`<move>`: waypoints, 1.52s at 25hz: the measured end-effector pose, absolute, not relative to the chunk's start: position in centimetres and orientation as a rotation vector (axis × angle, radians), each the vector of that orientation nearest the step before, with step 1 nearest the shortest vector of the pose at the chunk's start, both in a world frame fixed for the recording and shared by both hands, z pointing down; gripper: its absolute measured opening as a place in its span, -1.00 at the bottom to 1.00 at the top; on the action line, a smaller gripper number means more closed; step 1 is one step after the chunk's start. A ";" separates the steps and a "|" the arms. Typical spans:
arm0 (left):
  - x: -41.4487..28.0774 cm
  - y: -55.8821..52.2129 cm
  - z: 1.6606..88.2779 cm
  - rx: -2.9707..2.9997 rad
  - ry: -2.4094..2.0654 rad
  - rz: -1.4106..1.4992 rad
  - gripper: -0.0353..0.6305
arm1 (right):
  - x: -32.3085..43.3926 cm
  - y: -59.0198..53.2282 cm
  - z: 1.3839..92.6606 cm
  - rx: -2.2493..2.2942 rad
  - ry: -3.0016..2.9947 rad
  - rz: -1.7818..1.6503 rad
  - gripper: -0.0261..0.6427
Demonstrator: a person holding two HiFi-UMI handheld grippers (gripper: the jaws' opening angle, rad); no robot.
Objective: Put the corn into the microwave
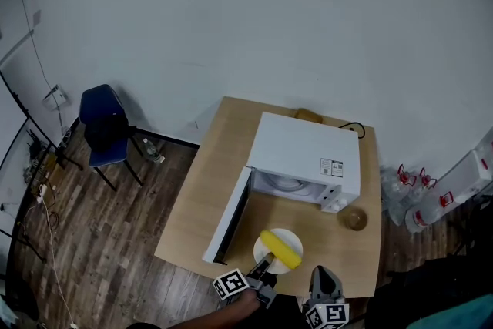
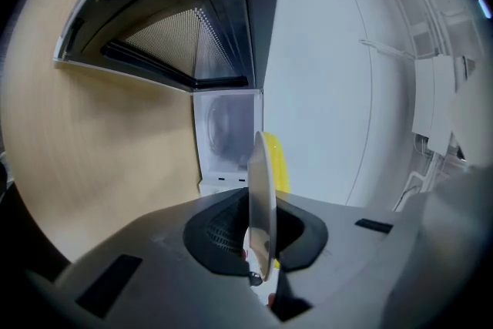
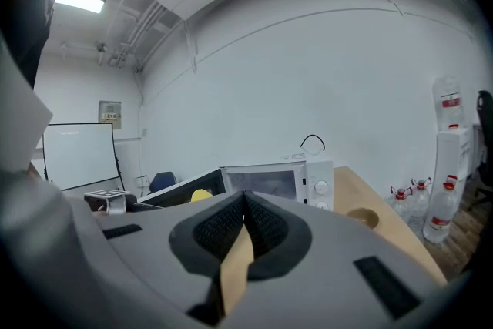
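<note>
- Carries the corn on a white plate, at 6 o'clock from the open microwave.
- Pinches the plate's 7 o'clock rim in the left gripper, jaws clamped shut on it.
- Shows the right gripper empty, jaws closed together.
- Probably light, round, apt to roll; stiff, slick, breakable plate, so best carried level by the rim.

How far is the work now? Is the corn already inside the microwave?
Not yet.
Done: the microwave door stands open, and the corn lies on a white plate.
In hand: the left gripper is shut on the plate's rim, in front of the opening. The right gripper is shut and empty.
Left: the plate with the corn must go inside.
</note>
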State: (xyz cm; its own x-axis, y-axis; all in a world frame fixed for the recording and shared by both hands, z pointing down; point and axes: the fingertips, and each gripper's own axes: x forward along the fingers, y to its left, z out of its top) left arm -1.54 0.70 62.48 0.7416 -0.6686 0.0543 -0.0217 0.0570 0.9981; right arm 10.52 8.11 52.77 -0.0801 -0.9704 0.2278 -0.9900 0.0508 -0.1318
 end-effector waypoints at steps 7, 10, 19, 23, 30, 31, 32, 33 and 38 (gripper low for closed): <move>1.4 -4.5 63.7 1.436 -0.635 -0.569 -0.84 | 12.8 2.5 53.9 1.986 -2.251 0.421 -0.75; 2.5 -7.3 64.5 1.445 -0.674 -0.581 -0.84 | 13.9 0.3 54.6 1.967 -2.263 0.475 -0.75; 4.7 -15.4 67.5 1.403 -0.735 -0.746 -0.84 | 15.3 -5.1 57.1 1.833 -2.301 0.508 -0.75; 4.9 -17.5 70.0 1.389 -0.787 -0.748 -0.84 | 15.5 -7.4 58.5 1.793 -2.311 0.515 -0.75; 5.4 -20.8 72.3 1.353 -0.842 -0.767 -0.84 | 14.9 -9.3 60.7 1.708 -2.297 0.611 -0.75; 5.6 -21.1 72.5 1.344 -0.841 -0.774 -0.84 | 14.9 -9.4 61.0 1.700 -2.294 0.620 -0.75; 5.7 -21.4 72.8 1.336 -0.845 -0.771 -0.84 | 14.9 -9.6 61.1 1.702 -2.296 0.615 -0.75; 5.8 -21.7 73.2 1.331 -0.849 -0.767 -0.84 | 15.0 -9.8 61.2 1.708 -2.299 0.611 -0.75; 6.2 -23.3 75.0 1.299 -0.914 -0.749 -0.84 | 15.2 -9.8 62.0 1.705 -2.281 0.667 -0.75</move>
